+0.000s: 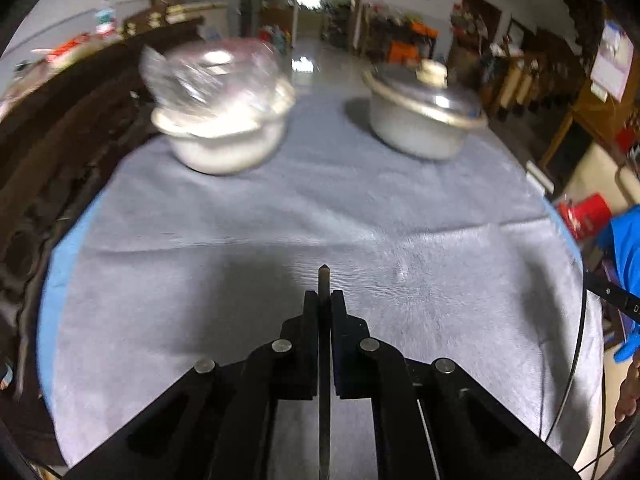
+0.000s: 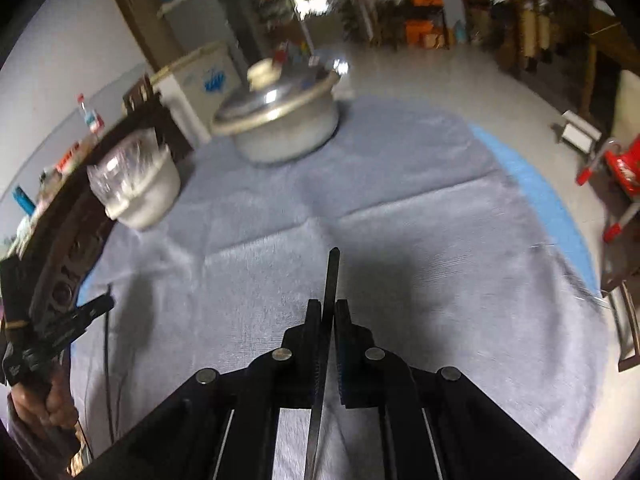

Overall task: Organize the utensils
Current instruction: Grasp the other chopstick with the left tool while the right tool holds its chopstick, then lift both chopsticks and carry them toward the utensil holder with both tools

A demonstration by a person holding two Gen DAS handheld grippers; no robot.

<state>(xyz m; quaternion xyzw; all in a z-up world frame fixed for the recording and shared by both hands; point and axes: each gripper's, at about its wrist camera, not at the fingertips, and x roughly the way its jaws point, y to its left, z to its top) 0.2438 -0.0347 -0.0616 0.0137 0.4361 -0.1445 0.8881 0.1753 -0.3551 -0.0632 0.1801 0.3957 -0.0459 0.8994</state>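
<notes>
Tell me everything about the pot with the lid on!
The pot is round, dull silver metal, low and wide, with a rolled rim. Its shiny metal lid is on and closed, slightly domed, with a pale cream knob on top. It stands upright on the grey cloth at the table's far side, to the right of another pot and apart from it. Only the cloth touches it. The picture is a bit blurry, so small marks cannot be made out.
</notes>
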